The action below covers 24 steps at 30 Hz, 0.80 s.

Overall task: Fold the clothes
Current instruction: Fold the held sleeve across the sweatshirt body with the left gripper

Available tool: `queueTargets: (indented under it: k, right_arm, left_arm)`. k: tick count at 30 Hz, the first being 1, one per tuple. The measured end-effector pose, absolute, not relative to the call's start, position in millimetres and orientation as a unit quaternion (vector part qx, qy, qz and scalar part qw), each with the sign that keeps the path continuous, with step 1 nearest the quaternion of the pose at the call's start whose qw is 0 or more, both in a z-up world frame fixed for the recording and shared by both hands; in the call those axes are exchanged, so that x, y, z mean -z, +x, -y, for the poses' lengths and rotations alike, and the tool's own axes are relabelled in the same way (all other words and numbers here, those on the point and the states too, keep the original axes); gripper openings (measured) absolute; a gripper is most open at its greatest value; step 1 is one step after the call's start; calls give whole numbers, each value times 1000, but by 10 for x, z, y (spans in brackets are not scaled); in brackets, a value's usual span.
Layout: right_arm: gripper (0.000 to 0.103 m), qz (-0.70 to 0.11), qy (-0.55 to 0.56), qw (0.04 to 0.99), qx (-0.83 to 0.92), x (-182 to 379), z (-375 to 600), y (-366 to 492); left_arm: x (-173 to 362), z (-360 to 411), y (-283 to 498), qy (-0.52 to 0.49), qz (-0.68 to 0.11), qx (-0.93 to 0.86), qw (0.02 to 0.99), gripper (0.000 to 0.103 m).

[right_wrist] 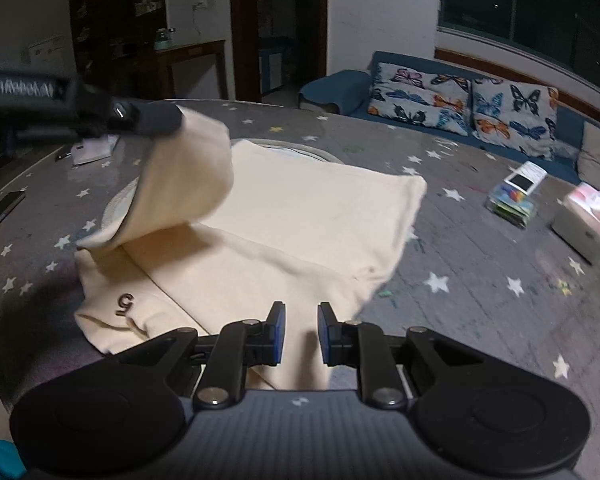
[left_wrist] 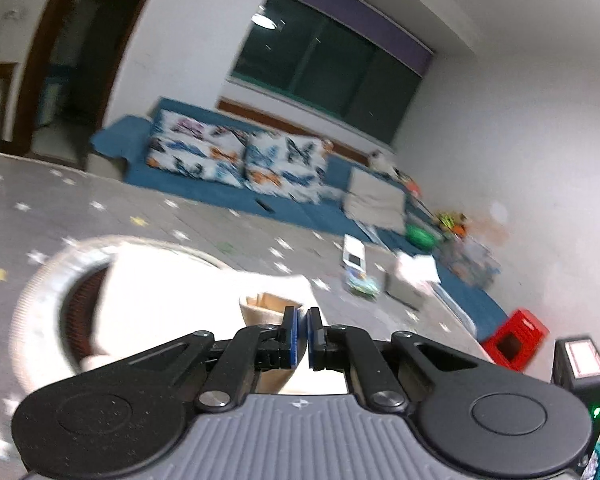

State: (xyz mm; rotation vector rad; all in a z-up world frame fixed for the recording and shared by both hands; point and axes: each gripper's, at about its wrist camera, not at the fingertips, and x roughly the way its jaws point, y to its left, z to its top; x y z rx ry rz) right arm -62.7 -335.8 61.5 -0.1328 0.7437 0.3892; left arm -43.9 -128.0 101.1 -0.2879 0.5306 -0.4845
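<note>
Left gripper (left_wrist: 302,338): jaws nearly together, a thin slit between the blue pads. Blurred in its own view, so whether cloth is pinched cannot be read there. The right wrist view shows this gripper (right_wrist: 156,120) raised at upper left with a flap of the cream garment (right_wrist: 284,232) hanging from its tip, so judged to be gripping the fabric.

Right gripper (right_wrist: 301,330): jaws apart at a moderate gap, nothing between them, held low over the near edge of the garment.

Garment: cream, heavy knit, small dark "G" mark (right_wrist: 126,303) at near left. It lies on the round tabletop (right_wrist: 480,304), which wears a grey cloth with stars. Main body flat, right edge already a doubled, rounded fold. The lifted flap curls up and over from the left side, not laid down.

Progress, as a judgement: partway through. At least one fold line shows on the right; the left flap is mid-air and needs laying across the body. Final shape not reached. Any further folds, lengthwise or otherwise, cannot be settled from here.

Outward: boxes and packets (right_wrist: 512,196) on far right of tabletop; blue sofa (right_wrist: 340,84) with butterfly cushions beyond.
</note>
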Motion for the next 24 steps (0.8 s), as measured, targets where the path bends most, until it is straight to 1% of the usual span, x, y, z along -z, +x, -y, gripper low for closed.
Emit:
queueTargets:
  k: [4,6,10,11,12,16,18,20,22,24]
  right_arm:
    - [17,-365,-59,912,-179,-589,3448,-634]
    - [17,-366,-57,912,-176,-584,3477,-632]
    - [17,-364,-55,914,-171,-611,3510,-627]
    - [17,-363,-53,914,-171,-625,3516,-629]
    - [17,-362,-52,915,-172,-638,3517,-626]
    - [17,-367,-42,910,-188,-655,3469,-578]
    - [18,-374,-37,905,-198,-620,3417,-535]
    - [23,-381,-35,901,-206,-570,3356,-491]
    - [23,-387,-32,897,-210,-515,3301,-446]
    - [23,-395,-25,893,-212,-457,3248,-394]
  left_arm:
    - [-769,1527,-404,-124,-285,264,913,7]
    - [-646,1609,-385,-121,-304,271,905,13]
    - [-511,1624,-371,-109,-325,283,896,20]
    - [-503,1597,-384,-104,-327,286,895,27]
    - [-504,1539,-410,-99,-325,286,896,32]
    - [-550,1194,-471,-64,-314,255,912,33]
    - [-540,985,-485,-51,-316,232,919,43]
    - [-517,768,-530,-39,-316,204,926,45]
    - [-488,593,-565,-31,-321,181,929,45]
    - [-454,402,-611,-29,-327,158,931,48]
